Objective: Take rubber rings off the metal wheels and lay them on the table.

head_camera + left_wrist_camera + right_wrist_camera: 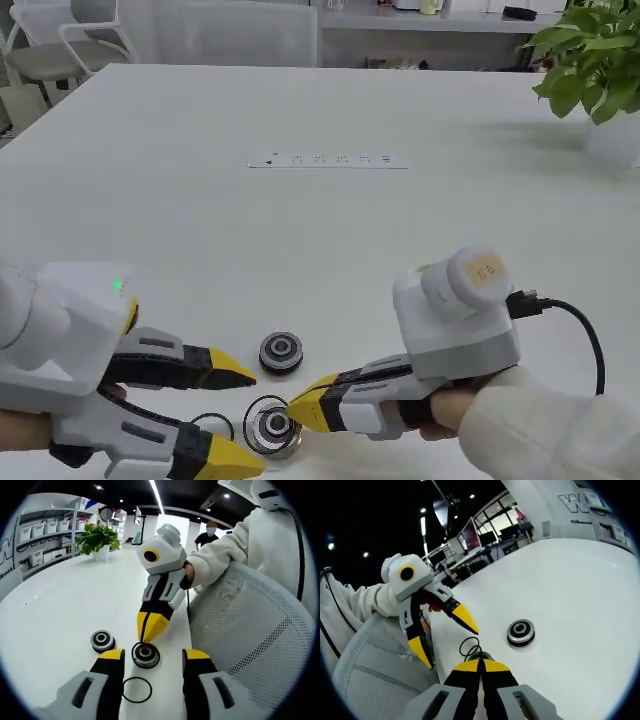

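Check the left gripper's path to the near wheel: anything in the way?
Yes. A loose rubber ring lies flat on the table between the left gripper's open jaws, just short of the near wheel. The right gripper's shut jaws are at that wheel's far edge.

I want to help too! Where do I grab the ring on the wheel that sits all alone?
Probably the black ring right at the wheel's outer edge, coming straight down from above. The wheel lies flat on the table, so the ring runs around its side and a jaw can hook it there.
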### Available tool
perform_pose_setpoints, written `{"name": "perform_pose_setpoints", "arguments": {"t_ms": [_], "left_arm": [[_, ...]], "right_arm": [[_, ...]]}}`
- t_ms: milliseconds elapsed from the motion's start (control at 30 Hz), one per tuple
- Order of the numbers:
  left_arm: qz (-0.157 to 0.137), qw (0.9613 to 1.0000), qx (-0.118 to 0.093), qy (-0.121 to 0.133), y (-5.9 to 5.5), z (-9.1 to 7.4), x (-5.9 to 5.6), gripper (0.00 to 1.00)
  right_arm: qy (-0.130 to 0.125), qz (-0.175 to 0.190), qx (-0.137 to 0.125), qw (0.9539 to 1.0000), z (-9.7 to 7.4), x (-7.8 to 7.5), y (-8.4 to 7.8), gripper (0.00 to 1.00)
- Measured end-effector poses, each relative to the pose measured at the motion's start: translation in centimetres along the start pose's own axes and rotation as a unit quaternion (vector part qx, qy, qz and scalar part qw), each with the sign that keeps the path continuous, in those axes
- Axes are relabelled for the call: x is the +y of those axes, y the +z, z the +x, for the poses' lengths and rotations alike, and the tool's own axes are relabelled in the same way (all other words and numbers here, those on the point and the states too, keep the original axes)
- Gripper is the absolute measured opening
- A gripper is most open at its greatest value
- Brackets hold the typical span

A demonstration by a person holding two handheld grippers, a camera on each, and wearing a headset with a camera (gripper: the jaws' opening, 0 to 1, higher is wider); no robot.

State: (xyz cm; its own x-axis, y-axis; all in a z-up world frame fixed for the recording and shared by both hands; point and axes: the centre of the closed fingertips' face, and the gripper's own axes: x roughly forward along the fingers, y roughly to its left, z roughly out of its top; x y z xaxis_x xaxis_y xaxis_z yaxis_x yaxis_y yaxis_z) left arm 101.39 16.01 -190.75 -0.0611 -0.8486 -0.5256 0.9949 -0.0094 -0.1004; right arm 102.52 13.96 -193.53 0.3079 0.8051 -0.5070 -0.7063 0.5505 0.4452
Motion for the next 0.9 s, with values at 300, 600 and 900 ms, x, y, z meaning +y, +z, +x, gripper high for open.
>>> {"name": "perform_pose_setpoints", "arguments": {"t_ms": [300, 600, 900], "left_arm": [[-0.008, 0.9981, -0.002, 0.062, -0.5, -3.2, 2.4, 0.64], [-0.026, 0.9970, 0.005, 0.073, -1.4, -4.0, 2.5, 0.74], [-0.037, 0.9961, 0.001, 0.080, -1.6, -4.4, 2.6, 0.76]], "right_arm": [[0.009, -0.004, -0.007, 0.9999, 0.4, 0.5, 1.0, 0.00], [0.019, -0.011, 0.002, 0.9998, 2.4, 0.8, 2.2, 0.00], [0.020, -0.040, 0.041, 0.9982, 5.4, 0.8, 1.9, 0.00]]}}
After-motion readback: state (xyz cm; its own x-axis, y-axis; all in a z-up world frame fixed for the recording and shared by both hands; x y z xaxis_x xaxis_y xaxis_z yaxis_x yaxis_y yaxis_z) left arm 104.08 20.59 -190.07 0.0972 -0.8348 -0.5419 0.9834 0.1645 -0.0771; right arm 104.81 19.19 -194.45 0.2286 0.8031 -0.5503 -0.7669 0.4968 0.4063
